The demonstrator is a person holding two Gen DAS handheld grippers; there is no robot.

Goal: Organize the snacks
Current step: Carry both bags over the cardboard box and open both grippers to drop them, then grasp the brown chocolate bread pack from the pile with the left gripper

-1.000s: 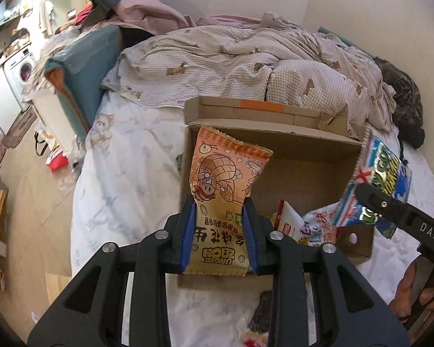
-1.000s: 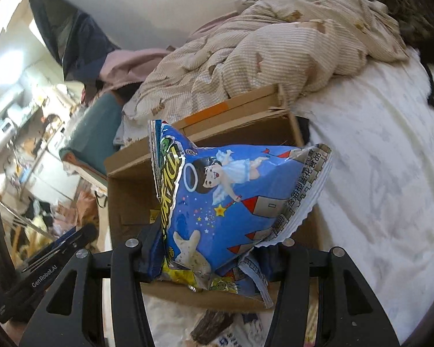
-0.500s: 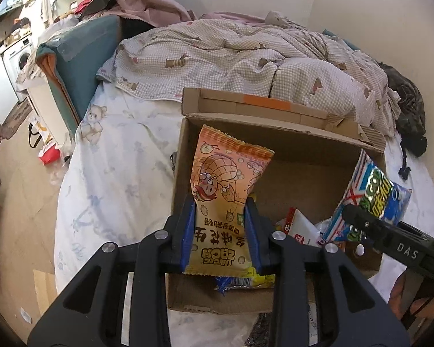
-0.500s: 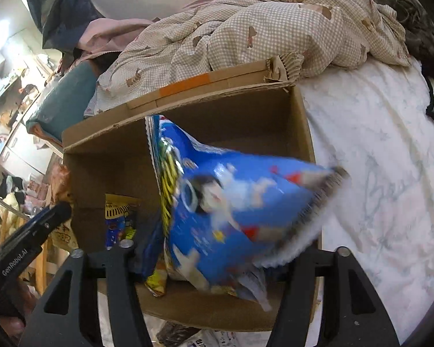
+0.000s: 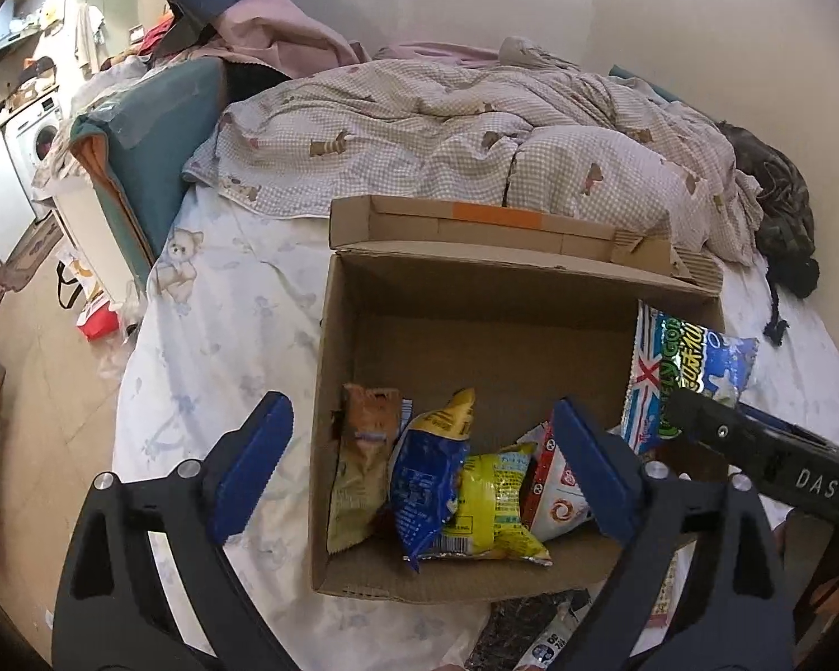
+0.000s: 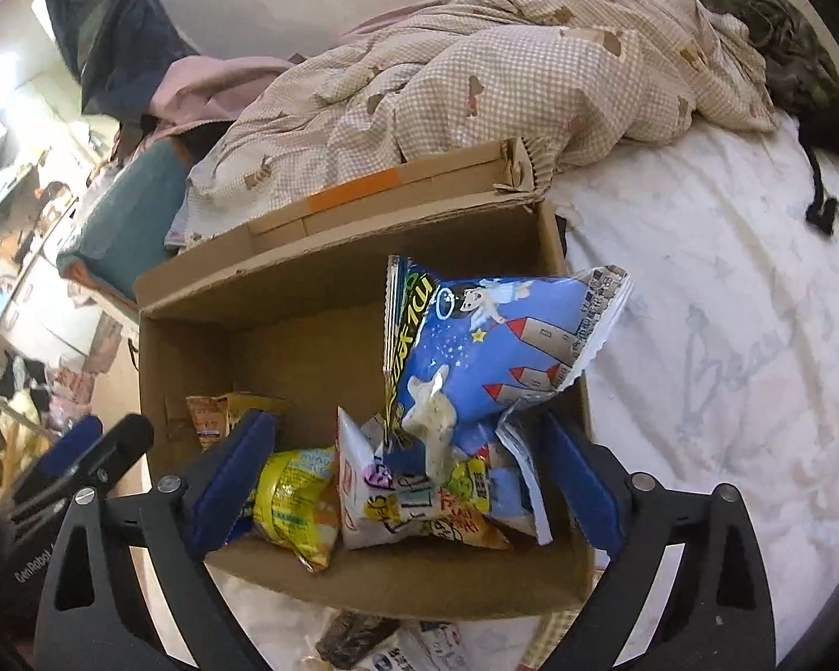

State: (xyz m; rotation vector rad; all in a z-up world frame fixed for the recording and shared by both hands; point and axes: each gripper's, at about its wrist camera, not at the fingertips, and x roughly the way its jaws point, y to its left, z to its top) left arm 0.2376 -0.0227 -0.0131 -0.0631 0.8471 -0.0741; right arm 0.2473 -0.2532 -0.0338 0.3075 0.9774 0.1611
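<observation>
The left gripper (image 5: 422, 464) hung over the near edge of the box (image 5: 363, 587), its jaws having just been opening and now spread wide with nothing pinched between them. The right gripper (image 6: 408, 481) stood the same way, jaws just opened and spread wide; the blue bag (image 6: 498, 346) sat between them but neither pad pressed on it. Under both grippers, outside the box's near wall, a dark packet (image 5: 523, 632) lay on the bed (image 5: 224, 335).

Inside the box, along the near wall, lay the snacks: an orange peanut bag (image 5: 361, 475) leaning against the left wall, a blue-and-yellow bag (image 5: 428, 475) just beside it, a yellow bag (image 5: 492, 503) touching that one, and a white-and-red bag (image 5: 556, 497) further right. The blue bag stood tilted in the box's right corner, its top edge sticking out above the rim and resting on the other snacks.

The far half of the box floor was bare cardboard. Its far flap (image 5: 475, 229), with an orange tape strip, lay folded back. Beyond it a checked quilt (image 5: 447, 140) was bunched across the bed, with a dark garment (image 5: 777, 207) at the far right and a teal cushion (image 5: 156, 128) at the far left
</observation>
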